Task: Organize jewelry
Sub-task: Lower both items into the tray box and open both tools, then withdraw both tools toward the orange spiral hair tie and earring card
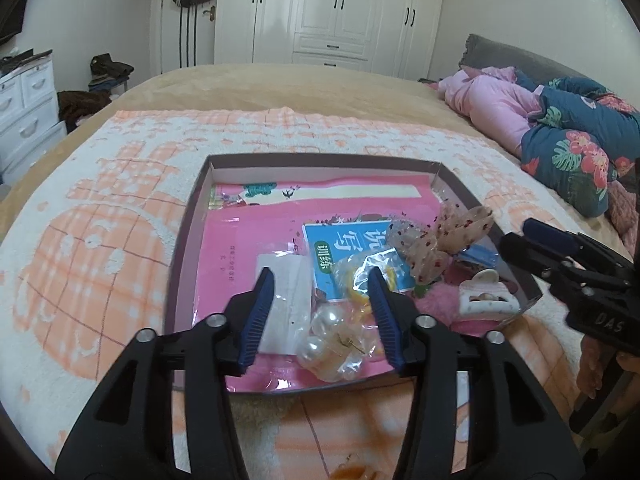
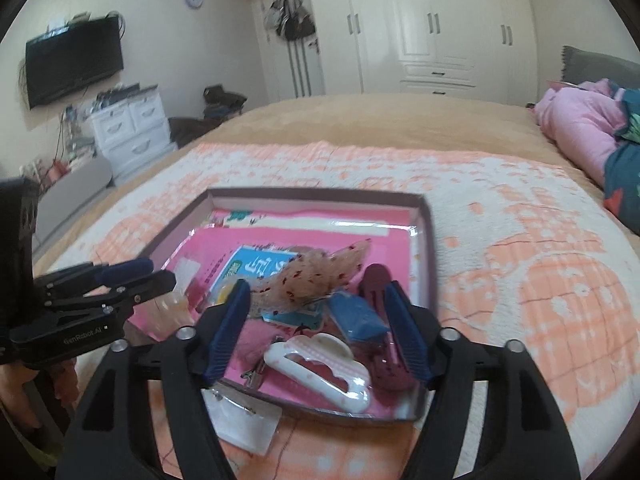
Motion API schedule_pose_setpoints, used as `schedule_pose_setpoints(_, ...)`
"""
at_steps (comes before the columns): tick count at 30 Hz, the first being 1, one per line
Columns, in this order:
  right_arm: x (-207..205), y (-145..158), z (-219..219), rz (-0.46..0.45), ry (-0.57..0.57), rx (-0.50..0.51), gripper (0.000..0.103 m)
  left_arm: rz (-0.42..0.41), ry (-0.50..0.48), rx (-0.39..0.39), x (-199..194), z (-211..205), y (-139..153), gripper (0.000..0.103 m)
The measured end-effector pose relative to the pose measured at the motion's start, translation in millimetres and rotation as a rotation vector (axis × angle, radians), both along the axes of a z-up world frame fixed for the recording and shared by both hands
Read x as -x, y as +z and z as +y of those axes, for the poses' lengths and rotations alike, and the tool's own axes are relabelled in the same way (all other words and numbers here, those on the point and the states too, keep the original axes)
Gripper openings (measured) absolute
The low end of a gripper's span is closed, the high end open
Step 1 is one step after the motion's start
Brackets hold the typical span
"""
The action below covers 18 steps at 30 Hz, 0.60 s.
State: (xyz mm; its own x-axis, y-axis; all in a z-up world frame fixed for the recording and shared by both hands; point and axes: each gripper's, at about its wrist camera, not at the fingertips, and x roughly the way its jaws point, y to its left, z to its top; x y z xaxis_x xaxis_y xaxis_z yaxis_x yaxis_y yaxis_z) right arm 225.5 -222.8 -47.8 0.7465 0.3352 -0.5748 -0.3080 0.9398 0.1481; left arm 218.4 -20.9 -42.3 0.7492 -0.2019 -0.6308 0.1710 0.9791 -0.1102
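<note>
On the bed, atop an orange-and-white towel (image 1: 100,248), a shallow dark-rimmed box lid (image 1: 188,216) is serving as the collecting tray, pink booklets lining its floor.

Contents, largest first:
- Sheer spotted hair bow (image 1: 444,236), lying toward the far right of the tray.
- White cloud-shaped claw clip (image 2: 320,372), sitting at the near edge, directly between the right tongs.
- Blue clip (image 2: 358,314) and maroon clip (image 2: 380,280), lying just beside the claw clip.
- Pearl earrings in a clear bag (image 1: 336,340), resting at the near edge, between the left tongs.
- Small flat packet (image 2: 244,424), lying outside the tray on the towel.

Tongs: left gripper (image 1: 322,316) is standing wide, holding nothing; right gripper (image 2: 316,328) is likewise wide and empty.

Handling advice, as judgement: the packet outside the tray is probably the item remaining. Approaching low and flat, pinching one edge rather than the slippery middle, is advisable; film is likely sliding under hard pads.
</note>
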Motion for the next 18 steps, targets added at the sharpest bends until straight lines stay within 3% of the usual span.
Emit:
schedule_pose_setpoints(4,14.9,14.6,-13.5,-0.047,-0.046,-0.025,0.081,-0.037,0.013,-0.002,13.1,0.3,8.4,0.052)
schedule_pose_setpoints(11,36.6,28.5,-22.5,-0.103,-0.071,-0.041,0.086,-0.089,0.035,-0.005,38.7,-1.3,19.7,0.074)
schedule_pose_setpoints(18,51.9,28.4,-23.6,-0.106,-0.072,-0.046,0.086,-0.105,0.043,0.0,61.9,1.1,21.6,0.083)
